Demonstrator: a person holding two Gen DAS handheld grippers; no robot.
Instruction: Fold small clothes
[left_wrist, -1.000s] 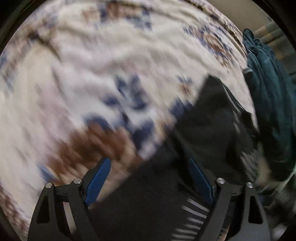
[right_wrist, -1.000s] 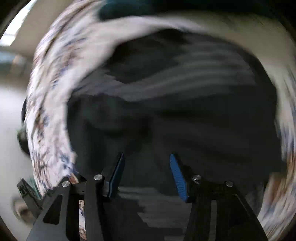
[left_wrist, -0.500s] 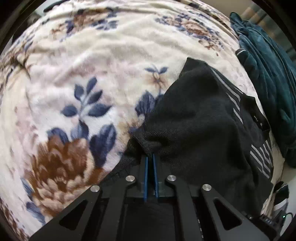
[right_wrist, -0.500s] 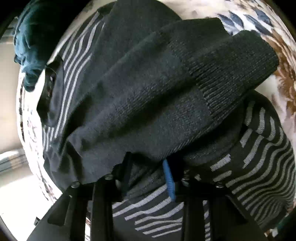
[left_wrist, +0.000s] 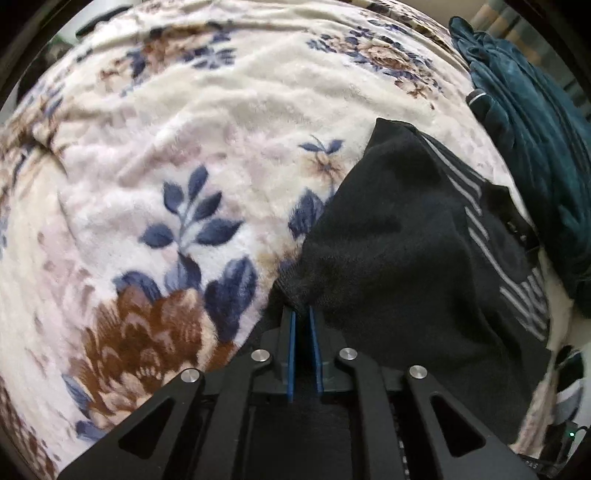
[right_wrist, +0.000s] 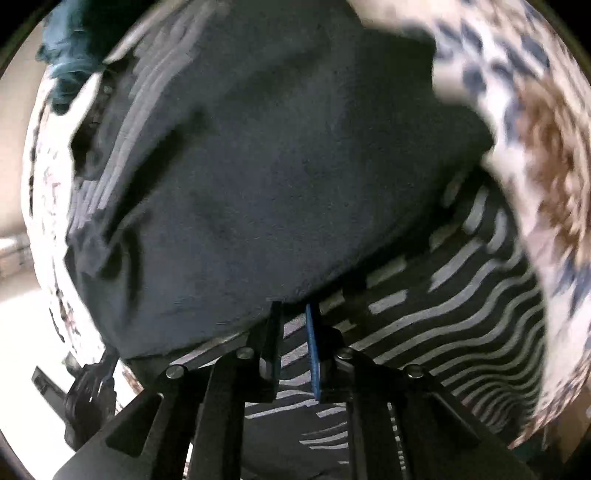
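Sweater (left_wrist: 399, 240) (black, striped) on floral blanket (left_wrist: 184, 147); left hand-held gripper (left_wrist: 303, 314) pinches its edge; right (right_wrist: 293, 310) closing on it.

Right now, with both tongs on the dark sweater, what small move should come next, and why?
Probably lift both edges slightly and carry them across together. The left tongs are pinched shut on a bunched edge of the dark sweater, and the right tongs, which have just been closing, grip its plain fold over the striped part. It still lies rumpled on the floral blanket.
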